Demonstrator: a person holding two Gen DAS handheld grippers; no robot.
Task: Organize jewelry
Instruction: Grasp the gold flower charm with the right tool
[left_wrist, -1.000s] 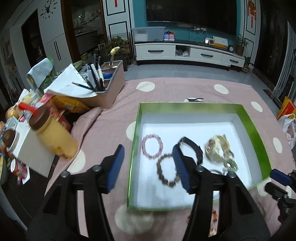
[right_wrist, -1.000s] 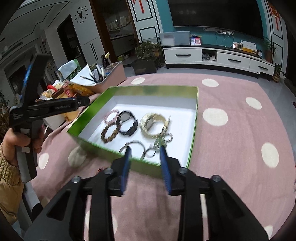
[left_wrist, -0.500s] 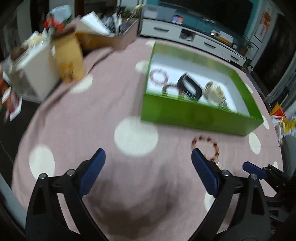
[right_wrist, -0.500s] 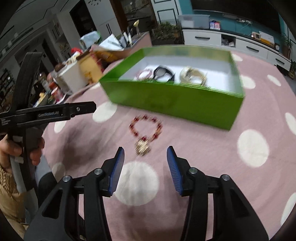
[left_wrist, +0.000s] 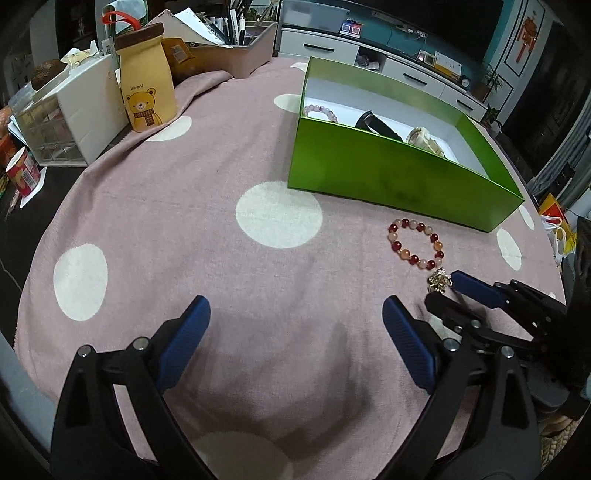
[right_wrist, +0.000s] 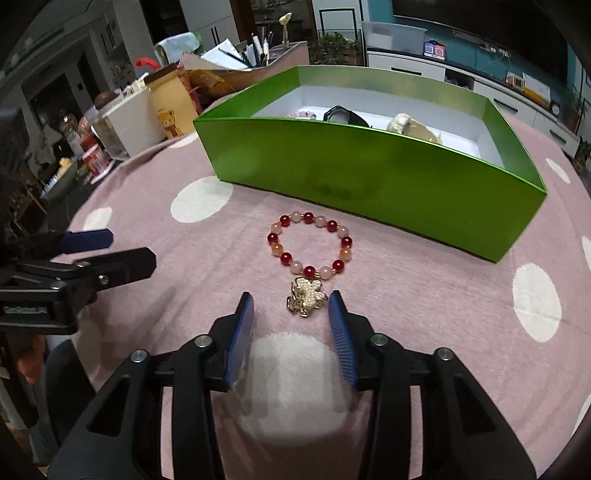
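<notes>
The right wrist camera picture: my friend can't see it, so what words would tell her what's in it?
An open right gripper sits low over a pink polka-dot tablecloth, its blue fingers either side of a gold flower charm on a red and pink bead bracelet. Behind the bracelet stands a green box holding more jewelry, and the left gripper waits at the left edge.

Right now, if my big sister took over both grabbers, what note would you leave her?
Left gripper: open, empty, over bare cloth.
Right gripper: open, empty, its pads on either side of the gold charm.
The red bead bracelet lies on the cloth in front of the green box.
Done: a pink bracelet, a black band and a cream piece are in the box.
Left: pick up the red bracelet and put it in the box.
</notes>
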